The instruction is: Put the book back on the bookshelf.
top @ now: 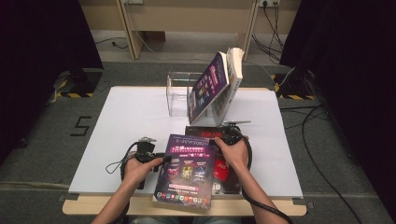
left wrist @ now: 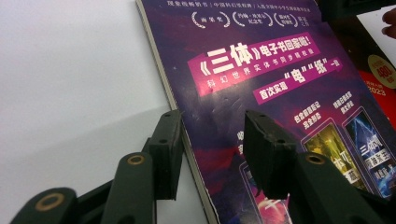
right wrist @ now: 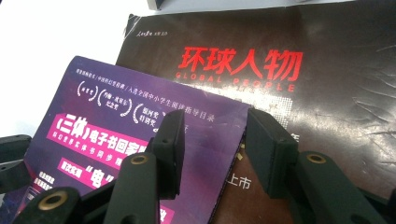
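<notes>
A purple magazine (top: 187, 170) with pink title bands lies partly over a dark magazine (top: 225, 173) with red lettering, near the table's front edge. My left gripper (top: 156, 156) is at its left edge. In the left gripper view the jaws (left wrist: 210, 121) straddle that edge of the purple magazine (left wrist: 280, 70), one over the white table and one over the cover, with a gap showing. My right gripper (top: 219, 140) is at its top right corner. Its jaws (right wrist: 214, 121) straddle the corner of the purple magazine (right wrist: 116, 135), above the dark magazine (right wrist: 303, 70). Neither pair visibly presses.
A clear acrylic stand (top: 177, 93) sits at the back middle of the white table (top: 126, 121). A purple book (top: 208, 86) and a thicker book (top: 235, 77) lean in it. The purple magazine's lower end overhangs the table's front edge. Cables trail on the floor at the right.
</notes>
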